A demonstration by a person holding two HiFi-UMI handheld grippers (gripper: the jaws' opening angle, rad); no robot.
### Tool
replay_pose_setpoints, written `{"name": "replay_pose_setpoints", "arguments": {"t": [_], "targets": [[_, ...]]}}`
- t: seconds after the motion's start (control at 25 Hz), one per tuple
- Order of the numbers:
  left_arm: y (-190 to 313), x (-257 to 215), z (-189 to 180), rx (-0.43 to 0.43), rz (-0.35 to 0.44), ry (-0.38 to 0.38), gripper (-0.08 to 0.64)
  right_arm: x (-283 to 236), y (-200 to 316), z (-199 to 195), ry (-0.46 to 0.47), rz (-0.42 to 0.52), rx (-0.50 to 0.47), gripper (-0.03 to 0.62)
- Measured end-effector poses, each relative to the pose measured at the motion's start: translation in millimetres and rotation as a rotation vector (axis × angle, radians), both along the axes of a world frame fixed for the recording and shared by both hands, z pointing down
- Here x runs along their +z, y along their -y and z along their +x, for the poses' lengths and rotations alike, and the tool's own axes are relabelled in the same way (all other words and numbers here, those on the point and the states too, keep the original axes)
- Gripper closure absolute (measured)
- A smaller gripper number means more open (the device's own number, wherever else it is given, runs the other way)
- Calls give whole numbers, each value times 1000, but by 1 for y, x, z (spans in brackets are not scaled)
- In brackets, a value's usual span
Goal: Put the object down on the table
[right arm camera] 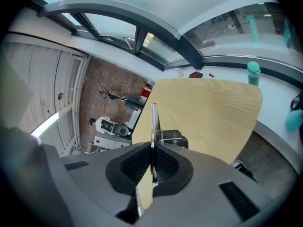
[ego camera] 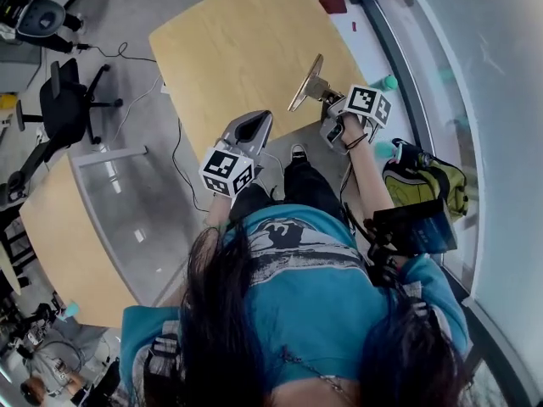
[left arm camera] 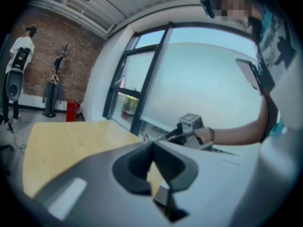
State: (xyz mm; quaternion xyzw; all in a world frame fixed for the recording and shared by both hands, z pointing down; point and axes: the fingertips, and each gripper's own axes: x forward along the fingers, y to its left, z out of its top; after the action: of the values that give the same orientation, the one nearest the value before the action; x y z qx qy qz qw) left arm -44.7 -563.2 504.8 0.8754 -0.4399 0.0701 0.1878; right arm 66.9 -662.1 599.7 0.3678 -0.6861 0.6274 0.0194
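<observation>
My right gripper (ego camera: 327,100) is shut on a thin metal plate with a small bracket at its base (ego camera: 304,85). It hangs tilted over the near right corner of the light wooden table (ego camera: 246,49). In the right gripper view the plate (right arm camera: 154,122) stands edge-on, pinched between the dark pads of the right gripper (right arm camera: 152,167), above the tabletop (right arm camera: 213,112). My left gripper (ego camera: 252,128) hovers at the table's near edge, shut with nothing in it. In the left gripper view the left gripper (left arm camera: 152,150) has its jaws together over the table (left arm camera: 61,141).
A teal bottle (ego camera: 388,82) stands on the sill right of the table. A yellow-green backpack (ego camera: 428,185) lies at the right, a red item (ego camera: 332,2) beyond the table. An office chair (ego camera: 68,108) and a second table (ego camera: 59,236) are at the left.
</observation>
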Motion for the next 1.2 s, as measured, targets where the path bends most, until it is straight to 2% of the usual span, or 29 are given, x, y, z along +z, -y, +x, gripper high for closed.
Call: {"name": "replay_pose_setpoints", "arguments": {"t": [0.16, 0.48, 0.76, 0.92, 1.04, 1.2], "targets": [[5, 6, -3, -41, -22, 13, 557, 23, 40, -2, -32, -14, -41, 578], [19, 15, -14, -95, -54, 14, 557, 63, 106, -27, -29, -75, -71, 578], [13, 23, -12, -113, -66, 22, 557, 95, 122, -37, -68, -132, -108, 578], [13, 24, -13, -125, -70, 26, 557, 102, 125, -37, -30, -166, -73, 578], [9, 24, -14, -126, -67, 30, 557, 101, 125, -35, -21, -150, -50, 577], [5, 22, -16, -121, -61, 28, 557, 94, 123, -36, -30, -119, -69, 557]]}}
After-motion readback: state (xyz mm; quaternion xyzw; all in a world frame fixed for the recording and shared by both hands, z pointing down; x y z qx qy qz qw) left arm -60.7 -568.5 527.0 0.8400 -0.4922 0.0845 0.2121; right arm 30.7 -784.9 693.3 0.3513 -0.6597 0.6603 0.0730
